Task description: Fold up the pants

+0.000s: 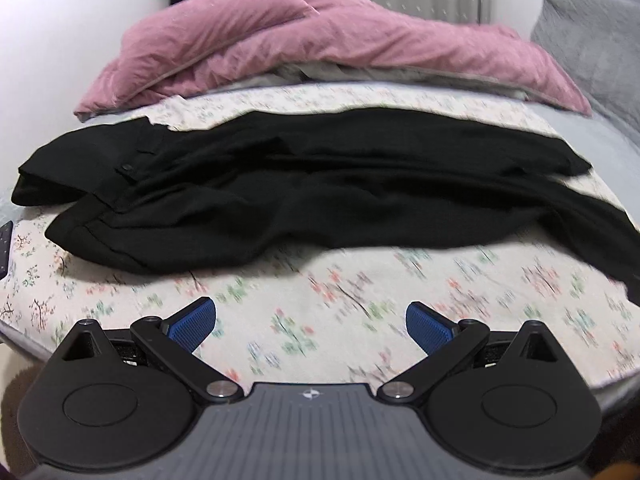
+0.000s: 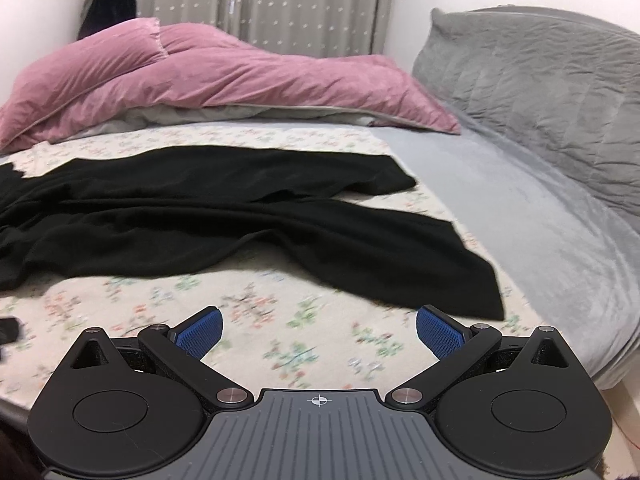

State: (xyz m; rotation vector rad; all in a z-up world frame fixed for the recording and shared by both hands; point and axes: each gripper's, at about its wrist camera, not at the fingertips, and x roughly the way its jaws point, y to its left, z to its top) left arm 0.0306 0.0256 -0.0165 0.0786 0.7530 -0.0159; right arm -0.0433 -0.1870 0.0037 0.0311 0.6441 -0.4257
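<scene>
From the left wrist camera, the left gripper (image 1: 311, 326) hangs over the near edge of the bed with its blue-padded fingers (image 1: 194, 328) spread wide and nothing between them. Beyond it the black pants (image 1: 304, 204) lie crosswise on the floral sheet (image 1: 304, 320), well apart from the fingertips. This view takes in the waist end: the waistband (image 1: 86, 216) sits at the left, folded over on itself, with a small button (image 1: 127, 168) showing near the top. The legs run off to the right, the nearer one trailing toward the frame's edge. A pink duvet (image 1: 320, 44) is heaped behind the pants, a grey pillow (image 1: 592, 52) peeks in at far right, and a dark flat object (image 1: 5, 248) is cut off at the left edge; what it is cannot be told.

From the right wrist camera, the right gripper (image 2: 319, 334) is likewise released, fingers (image 2: 438, 338) splayed and empty above the floral sheet. Here the leg ends show instead: the far leg's hem (image 2: 400, 178) rests flat, while the near leg's hem (image 2: 484, 292) spreads toward the gripper's right finger, close but not touching. The waistband falls outside this view. More of the room appears: the grey pillow fully, a plain grey sheet (image 2: 520, 208) beside the floral one, patterned curtains (image 2: 256, 8) behind, and a dark garment (image 2: 108, 8) hanging in the corner.
</scene>
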